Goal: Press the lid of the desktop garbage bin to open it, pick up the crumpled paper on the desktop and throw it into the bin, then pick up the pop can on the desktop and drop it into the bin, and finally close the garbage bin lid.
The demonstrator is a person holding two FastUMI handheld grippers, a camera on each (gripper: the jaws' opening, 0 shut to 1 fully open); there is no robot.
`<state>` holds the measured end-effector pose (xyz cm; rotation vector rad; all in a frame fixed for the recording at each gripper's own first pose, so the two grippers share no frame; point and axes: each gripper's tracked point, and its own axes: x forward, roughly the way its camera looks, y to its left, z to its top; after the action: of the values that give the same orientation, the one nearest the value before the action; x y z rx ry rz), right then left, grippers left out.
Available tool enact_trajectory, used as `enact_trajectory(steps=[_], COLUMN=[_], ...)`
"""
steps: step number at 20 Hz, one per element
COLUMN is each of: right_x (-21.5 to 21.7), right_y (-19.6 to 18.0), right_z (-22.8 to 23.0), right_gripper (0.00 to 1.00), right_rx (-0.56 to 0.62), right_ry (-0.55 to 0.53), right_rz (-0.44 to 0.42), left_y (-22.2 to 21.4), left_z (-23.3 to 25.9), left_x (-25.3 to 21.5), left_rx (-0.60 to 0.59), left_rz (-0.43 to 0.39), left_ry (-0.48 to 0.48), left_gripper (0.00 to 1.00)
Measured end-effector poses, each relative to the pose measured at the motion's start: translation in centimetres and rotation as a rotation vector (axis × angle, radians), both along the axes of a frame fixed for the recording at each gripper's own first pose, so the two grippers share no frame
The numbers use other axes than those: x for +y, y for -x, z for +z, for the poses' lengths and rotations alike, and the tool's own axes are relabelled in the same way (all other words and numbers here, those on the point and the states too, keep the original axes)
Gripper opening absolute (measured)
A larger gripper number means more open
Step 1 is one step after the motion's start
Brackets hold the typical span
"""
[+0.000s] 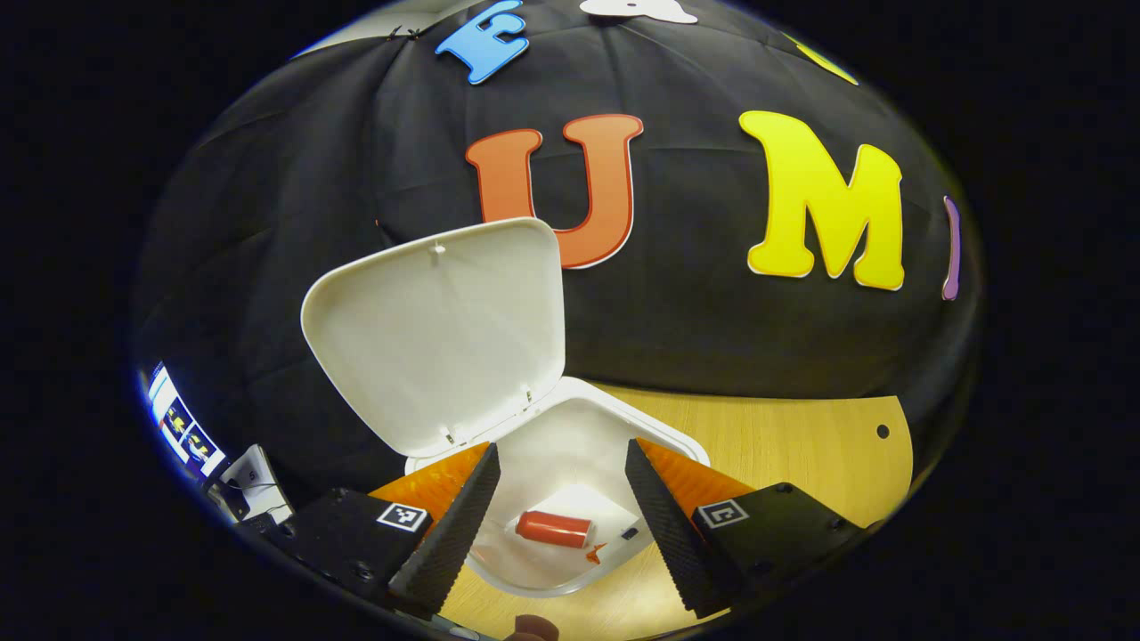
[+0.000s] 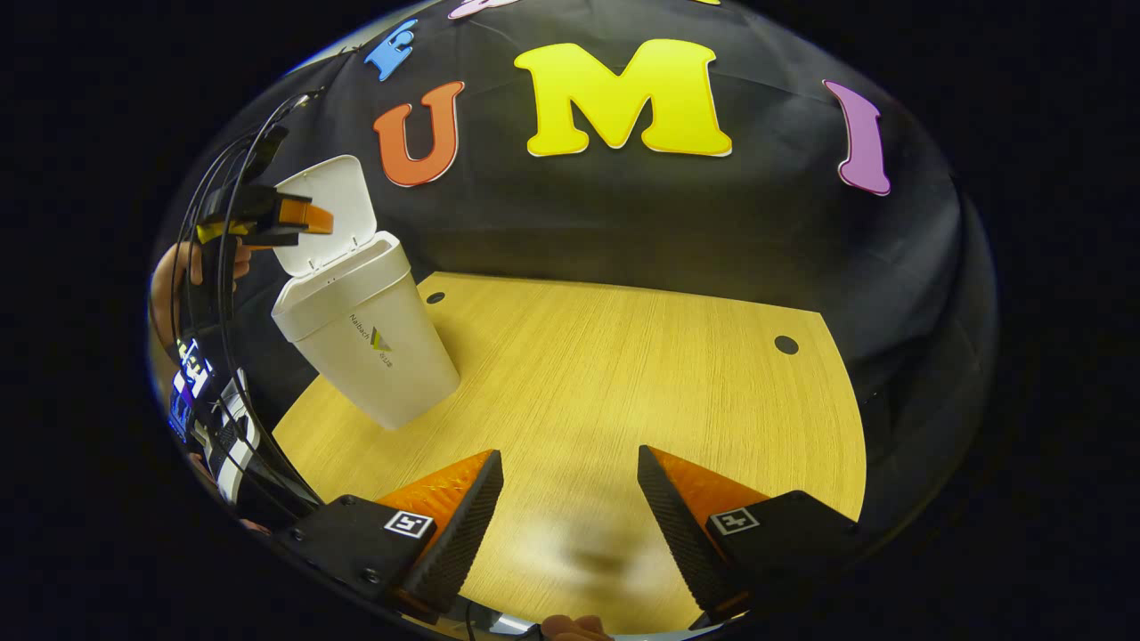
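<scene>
Our left hand-held gripper (image 1: 561,499) hangs released over the open garbage bin (image 1: 570,427), the pop can (image 1: 554,529) inside at 6 o'clock. Our right hand-held gripper (image 2: 570,507) gapes empty above the desk (image 2: 623,356), bin at 10 o'clock.

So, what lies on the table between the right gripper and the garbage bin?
Nothing: in the right gripper view, bare wooden table stretches from the right gripper to the garbage bin, whose lid stands open.

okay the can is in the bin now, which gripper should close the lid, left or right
Left. The left gripper hangs open right over the open bin, with the raised lid just ahead and the pop can inside. The right gripper is open over bare table, away from the bin.
</scene>
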<state>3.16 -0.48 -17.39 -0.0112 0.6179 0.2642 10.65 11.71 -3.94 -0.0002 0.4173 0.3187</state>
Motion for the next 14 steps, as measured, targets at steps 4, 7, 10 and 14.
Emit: enact_trajectory(steps=[4, 7, 10, 14], right_x=[0.2, 0.2, 0.4, 0.4], right_y=[-0.1, -0.4, -0.6, -0.7], right_z=[0.1, 0.1, 0.1, -0.1], right_gripper=[0.96, 0.96, 0.96, 0.96], right_rx=[0.005, 0.003, 0.008, 0.012], right_ry=[0.001, 0.002, -0.003, 0.007], right_rz=[0.004, 0.0, -0.006, -0.009], left_y=[-0.6, -1.3, -2.0, -3.4], left_z=[4.2, 8.3, 11.6, 14.8], left_x=[0.9, 2.8, 5.3, 8.4], left_rx=[-0.06, -0.125, -0.158, -0.203], left_rz=[0.02, 0.049, 0.088, 0.135], left_ry=[0.036, -0.003, -0.086, -0.163], left_gripper=[0.96, 0.95, 0.95, 0.96])
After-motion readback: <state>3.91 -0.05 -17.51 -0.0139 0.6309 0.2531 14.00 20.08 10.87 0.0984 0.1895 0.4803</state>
